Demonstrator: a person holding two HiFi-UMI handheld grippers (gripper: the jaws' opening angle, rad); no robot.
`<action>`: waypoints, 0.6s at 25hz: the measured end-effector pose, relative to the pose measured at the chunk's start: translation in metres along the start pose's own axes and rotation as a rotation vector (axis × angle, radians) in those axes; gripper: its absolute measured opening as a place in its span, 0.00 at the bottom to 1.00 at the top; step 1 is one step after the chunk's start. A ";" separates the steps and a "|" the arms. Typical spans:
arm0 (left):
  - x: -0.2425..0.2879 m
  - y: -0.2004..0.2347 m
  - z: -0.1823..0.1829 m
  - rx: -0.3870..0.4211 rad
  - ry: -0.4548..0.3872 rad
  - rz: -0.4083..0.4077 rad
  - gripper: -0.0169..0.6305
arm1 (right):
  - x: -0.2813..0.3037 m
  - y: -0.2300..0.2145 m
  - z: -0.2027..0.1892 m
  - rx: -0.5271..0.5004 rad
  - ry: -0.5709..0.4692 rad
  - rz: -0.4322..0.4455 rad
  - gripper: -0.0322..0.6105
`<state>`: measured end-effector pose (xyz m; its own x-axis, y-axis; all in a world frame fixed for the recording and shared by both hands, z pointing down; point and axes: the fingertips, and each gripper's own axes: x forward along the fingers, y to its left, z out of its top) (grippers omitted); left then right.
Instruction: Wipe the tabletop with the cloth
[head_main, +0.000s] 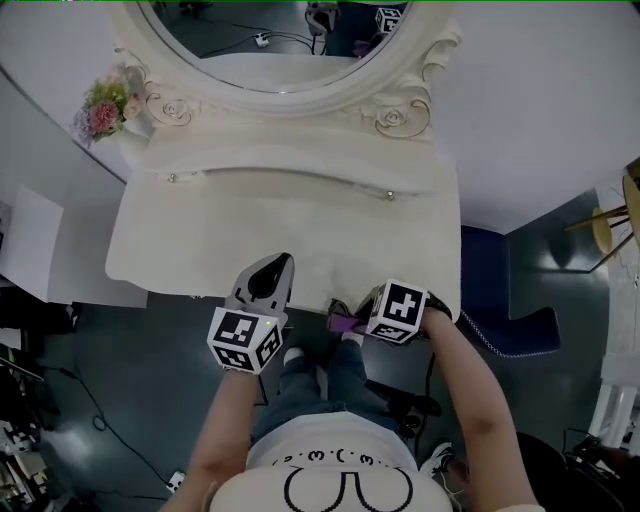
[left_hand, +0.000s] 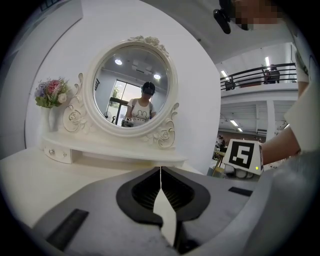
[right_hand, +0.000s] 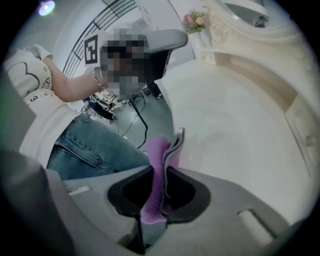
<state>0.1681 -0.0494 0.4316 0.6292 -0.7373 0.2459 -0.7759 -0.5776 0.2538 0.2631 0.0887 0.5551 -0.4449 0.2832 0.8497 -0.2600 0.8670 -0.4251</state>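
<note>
The tabletop (head_main: 300, 230) is the cream top of a dressing table. A purple and grey cloth (right_hand: 162, 165) is pinched between the jaws of my right gripper (right_hand: 164, 172), which is shut on it. In the head view that right gripper (head_main: 345, 318) is at the table's front edge, turned leftward, and the cloth (head_main: 345, 322) shows beside its marker cube. My left gripper (head_main: 268, 280) sits just over the front edge, left of the right one. Its jaws are closed together with nothing between them; in its own view the left gripper (left_hand: 160, 175) faces the mirror.
An oval mirror (head_main: 270, 40) in a carved frame stands at the table's back, above a raised shelf with small drawer knobs (head_main: 172, 178). A vase of flowers (head_main: 105, 105) is at the back left. A blue stool (head_main: 500, 300) stands right of the table. Cables lie on the floor.
</note>
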 end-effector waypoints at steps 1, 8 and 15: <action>0.001 0.000 0.000 0.000 0.001 0.001 0.03 | -0.009 -0.008 0.000 0.003 -0.026 -0.032 0.16; 0.011 -0.004 -0.004 -0.015 0.009 0.008 0.03 | -0.087 -0.101 -0.011 -0.054 -0.130 -0.449 0.16; 0.029 -0.002 -0.005 -0.028 0.019 0.051 0.03 | -0.114 -0.177 -0.026 -0.200 -0.031 -0.626 0.16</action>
<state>0.1881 -0.0680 0.4431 0.5900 -0.7585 0.2767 -0.8055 -0.5292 0.2667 0.3820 -0.0864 0.5413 -0.2863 -0.3091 0.9069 -0.3152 0.9242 0.2155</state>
